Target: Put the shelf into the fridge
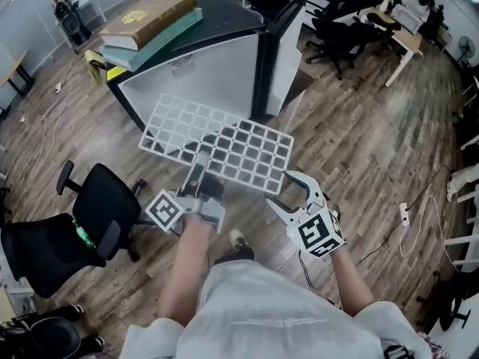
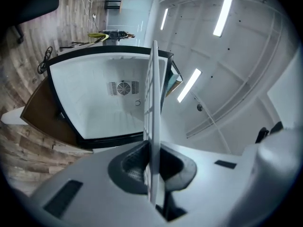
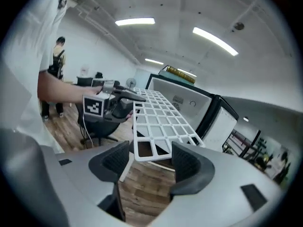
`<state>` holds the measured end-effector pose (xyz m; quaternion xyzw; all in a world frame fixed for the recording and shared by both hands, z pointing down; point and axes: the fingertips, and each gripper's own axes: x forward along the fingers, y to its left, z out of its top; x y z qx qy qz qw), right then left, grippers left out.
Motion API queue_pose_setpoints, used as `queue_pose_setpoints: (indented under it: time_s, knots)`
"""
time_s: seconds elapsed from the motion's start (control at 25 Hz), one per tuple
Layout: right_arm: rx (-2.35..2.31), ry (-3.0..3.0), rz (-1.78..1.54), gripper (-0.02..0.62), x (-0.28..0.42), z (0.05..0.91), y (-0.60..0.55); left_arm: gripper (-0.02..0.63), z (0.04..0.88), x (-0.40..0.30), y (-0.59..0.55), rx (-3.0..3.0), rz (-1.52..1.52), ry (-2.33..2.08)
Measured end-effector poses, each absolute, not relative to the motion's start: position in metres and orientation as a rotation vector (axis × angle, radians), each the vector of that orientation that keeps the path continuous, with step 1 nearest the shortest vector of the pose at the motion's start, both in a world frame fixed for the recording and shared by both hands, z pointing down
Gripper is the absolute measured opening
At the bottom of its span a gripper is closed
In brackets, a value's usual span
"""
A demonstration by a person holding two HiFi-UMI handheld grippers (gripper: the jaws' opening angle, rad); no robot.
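A white grid shelf [image 1: 217,144] hangs level in front of the open fridge [image 1: 202,73]. My left gripper [image 1: 202,172] is shut on the shelf's near edge. In the left gripper view the shelf [image 2: 152,103] stands edge-on between the pads, pointing into the white fridge cavity [image 2: 104,98]. My right gripper [image 1: 293,193] is open at the shelf's near right corner. In the right gripper view that corner of the shelf [image 3: 161,117] lies just at the mouth of the jaws of the right gripper [image 3: 151,162], with neither pad pressing on it. The left gripper [image 3: 120,100] shows beyond it.
The fridge door [image 1: 281,47] stands open at the right. Books [image 1: 150,17] lie stacked on the fridge top. A black office chair [image 1: 82,223] stands at the left on the wooden floor. Desks and more chairs [image 1: 352,28] fill the back right.
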<state>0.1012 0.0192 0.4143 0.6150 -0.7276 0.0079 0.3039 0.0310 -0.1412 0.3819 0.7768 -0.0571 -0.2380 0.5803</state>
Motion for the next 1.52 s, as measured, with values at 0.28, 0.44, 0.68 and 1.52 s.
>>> queue_pose_setpoints:
  time_s: [0.28,0.44,0.68,1.52]
  knots:
    - [1.4,-1.741,-0.148,0.272,0.133,0.437,-0.026,0.034,0.403,0.061,-0.172,1.78,-0.542,-0.191]
    - [1.315,-1.698,-0.192,0.255,0.146,0.445,-0.044,0.034,0.41,0.07,-0.186,1.779,-0.547,-0.219]
    - [1.21,-1.629,-0.296,0.15,0.155,0.45,-0.067,0.034,0.416,0.068,-0.204,1.729,-0.618,-0.289]
    - [0.893,-1.722,-0.604,0.135,0.214,0.456,-0.127,0.034,0.463,0.075,-0.215,1.5,-0.858,-0.58]
